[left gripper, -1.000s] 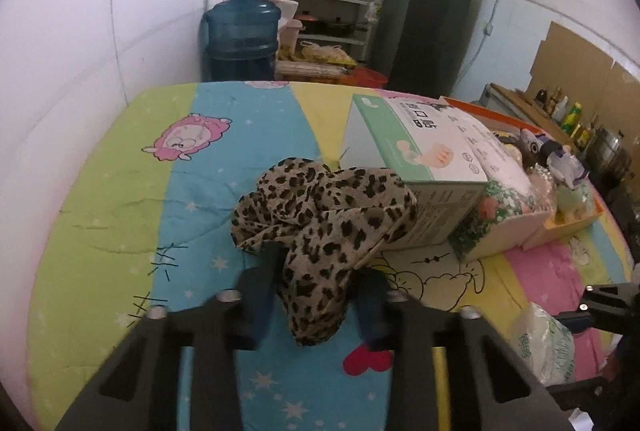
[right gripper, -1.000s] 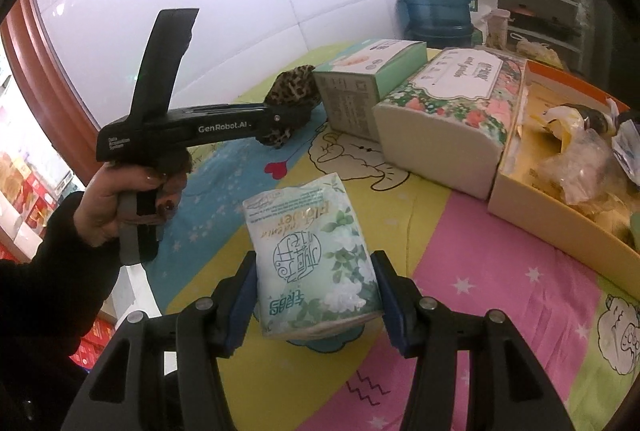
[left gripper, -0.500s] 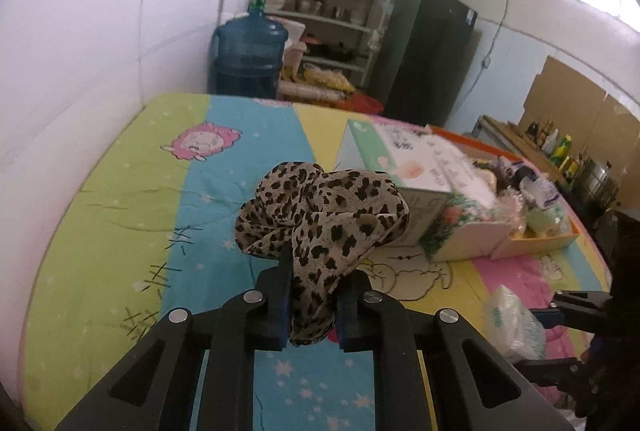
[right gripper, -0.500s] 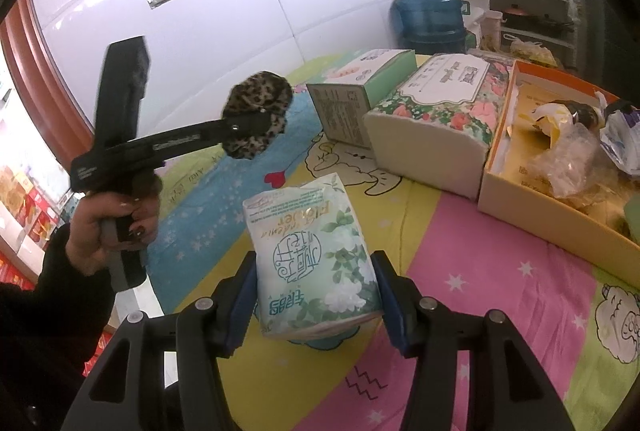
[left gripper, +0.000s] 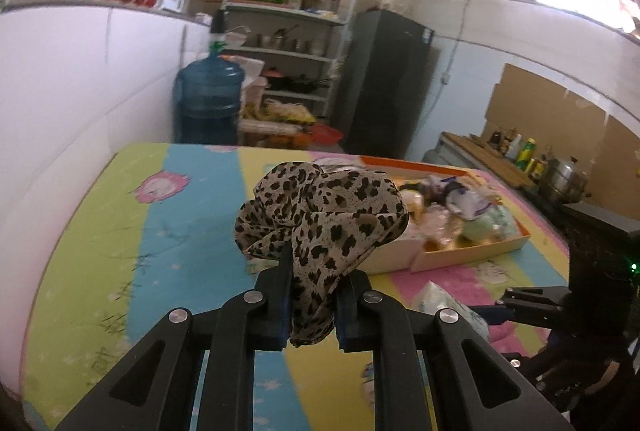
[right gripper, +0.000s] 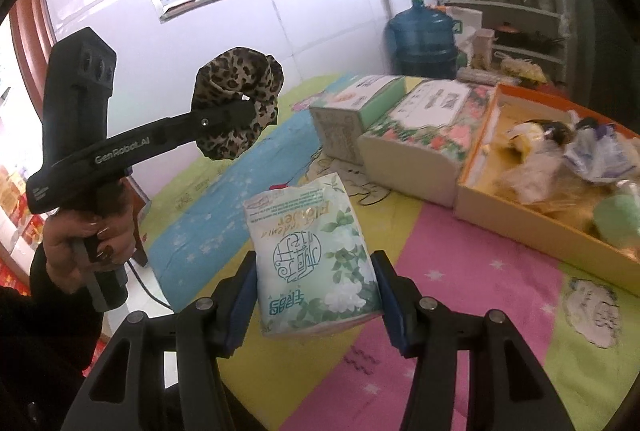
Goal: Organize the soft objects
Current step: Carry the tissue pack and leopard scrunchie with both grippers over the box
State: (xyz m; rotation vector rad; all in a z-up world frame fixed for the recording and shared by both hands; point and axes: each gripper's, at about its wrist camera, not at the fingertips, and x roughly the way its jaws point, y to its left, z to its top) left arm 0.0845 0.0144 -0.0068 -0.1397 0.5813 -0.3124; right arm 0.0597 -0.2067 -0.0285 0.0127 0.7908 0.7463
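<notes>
Scrunchie [left gripper: 320, 215] pinched in left gripper [left gripper: 310, 305], jaws nearly shut on bunched leopard cloth, held clear above table [left gripper: 80, 251] near its left edge. Seen also from right wrist [right gripper: 236, 103], raised in air by hand [right gripper: 86, 243]. Tissue pack [right gripper: 316, 259] clamped across its width in right gripper [right gripper: 316, 305], pads pressing both long sides, lower end lifted off pink stripe near front edge. Orange tray [right gripper: 536, 227] at right side, already holding loose soft items; two tissue boxes [right gripper: 416, 139] just beside its left wall.

Likely handling: scrunchie very light, limp, compressible, no slip risk once gathered folds are caught; grip anywhere on fabric ring. Pack light, squashy, glossy film probably slippery; best taken mid-body across short width, firm but not crushing. Neither fragile. Probable destination: tray.
</notes>
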